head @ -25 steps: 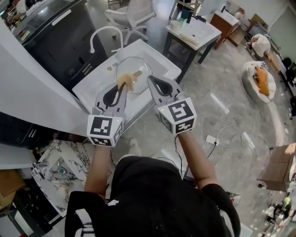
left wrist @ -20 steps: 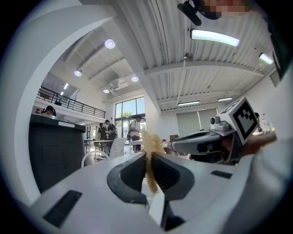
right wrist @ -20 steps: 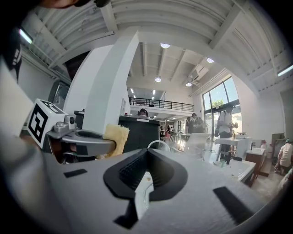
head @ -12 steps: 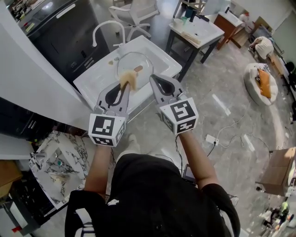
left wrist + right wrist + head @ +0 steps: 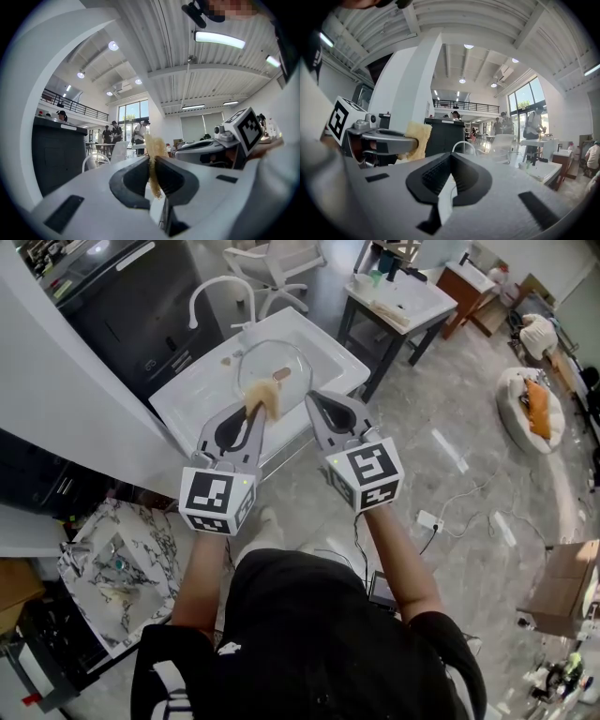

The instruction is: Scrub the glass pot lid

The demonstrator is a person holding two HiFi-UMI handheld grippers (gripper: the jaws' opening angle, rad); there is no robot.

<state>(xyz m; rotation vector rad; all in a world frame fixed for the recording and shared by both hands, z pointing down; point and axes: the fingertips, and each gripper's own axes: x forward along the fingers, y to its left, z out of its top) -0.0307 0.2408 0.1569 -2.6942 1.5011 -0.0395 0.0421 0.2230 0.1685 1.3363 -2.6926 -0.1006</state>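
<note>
My left gripper point(image 5: 247, 414) pinches the soft sponge point(image 5: 265, 401); my right gripper point(image 5: 317, 405) is closed on nothing. The glass pot lid point(image 5: 286, 357) lies in the sink point(image 5: 192, 395) just beyond. I judge it stiff, slick and breakable, so it is best steadied by its knob point(image 5: 279, 376).

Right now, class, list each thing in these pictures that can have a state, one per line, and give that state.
Left hand-held gripper: shut on the sponge.
Sponge: clamped between the left jaws, sticking out past them.
Right hand-held gripper: shut, nothing between its jaws.
Glass pot lid: lying in the sink, not gripped.
Sink: holds the lid; water cannot be told.
</note>
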